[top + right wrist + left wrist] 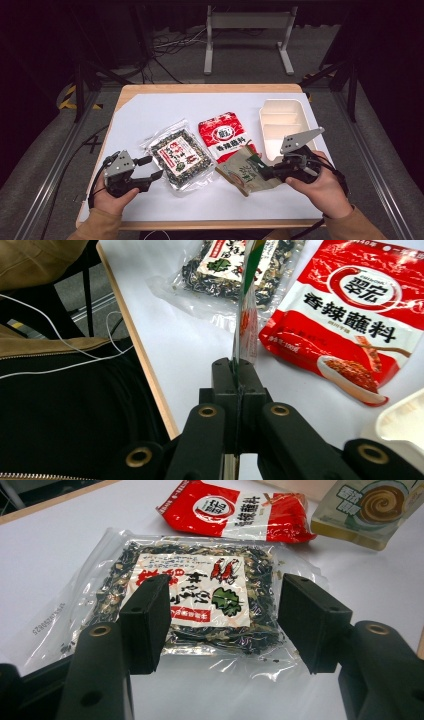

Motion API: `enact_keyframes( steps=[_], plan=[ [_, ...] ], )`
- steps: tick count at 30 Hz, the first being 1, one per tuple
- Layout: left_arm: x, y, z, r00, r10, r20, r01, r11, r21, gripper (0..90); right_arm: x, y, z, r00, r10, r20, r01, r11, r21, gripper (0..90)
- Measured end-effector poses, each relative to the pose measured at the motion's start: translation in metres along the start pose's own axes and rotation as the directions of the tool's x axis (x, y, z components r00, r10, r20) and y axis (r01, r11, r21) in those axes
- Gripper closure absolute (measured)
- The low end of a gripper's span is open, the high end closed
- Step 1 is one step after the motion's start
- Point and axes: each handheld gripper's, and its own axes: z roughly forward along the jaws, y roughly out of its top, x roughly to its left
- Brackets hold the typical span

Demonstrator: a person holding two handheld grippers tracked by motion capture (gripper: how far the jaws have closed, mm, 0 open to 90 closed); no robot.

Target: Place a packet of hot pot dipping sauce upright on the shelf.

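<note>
A tan and green packet (246, 174) hangs by its edge from my right gripper (263, 173), a little above the white mat at the front right. In the right gripper view the jaws of that gripper (238, 371) are shut on the packet (246, 315), which stands edge-on. At the front left, my left gripper (152, 167) stands open beside a clear packet of dark dried food (179, 157). From the left gripper view, this packet (195, 565) lies flat just beyond the spread jaws of the left gripper (225, 600), untouched.
A red seasoning packet (223, 135) lies flat mid-table, between the clear packet and a cream compartment box (295, 107) at the back right. The white mat (150, 112) covers most of the wooden table. The table's near edge (142, 360) borders the person's lap.
</note>
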Motion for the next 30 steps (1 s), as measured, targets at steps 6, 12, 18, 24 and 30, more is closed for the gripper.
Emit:
enact_keyframes(
  steps=[6, 12, 18, 24, 30],
  plan=[
    [0.001, 0.000, 0.000, 1.0000, -0.005, -0.004, 0.005, 1.0000, 0.002, 38.8, -0.003, 0.006, -0.007, 0.9996, -0.011, 0.026, 0.011, 1.000, 0.022, 90.0],
    [0.002, -0.001, 0.000, 0.9999, -0.011, -0.007, 0.011, 0.9999, 0.008, 39.3, -0.003, 0.013, -0.014, 0.9986, -0.027, 0.046, 0.025, 0.998, 0.050, 90.0],
    [0.002, -0.001, 0.000, 0.9999, -0.014, -0.010, 0.014, 0.9998, 0.015, 39.4, -0.005, 0.019, -0.022, 0.9973, -0.047, 0.057, 0.042, 0.995, 0.088, 90.0],
    [0.003, -0.002, 0.000, 0.9996, -0.024, -0.013, 0.025, 0.9995, 0.019, 39.4, -0.009, 0.029, -0.032, 0.9954, -0.070, 0.065, 0.061, 0.991, 0.123, 90.0],
    [0.004, -0.002, 0.000, 0.9995, -0.027, -0.015, 0.027, 0.9995, 0.016, 39.3, -0.010, 0.037, -0.040, 0.9925, -0.096, 0.075, 0.085, 0.986, 0.141, 90.0]
  ],
)
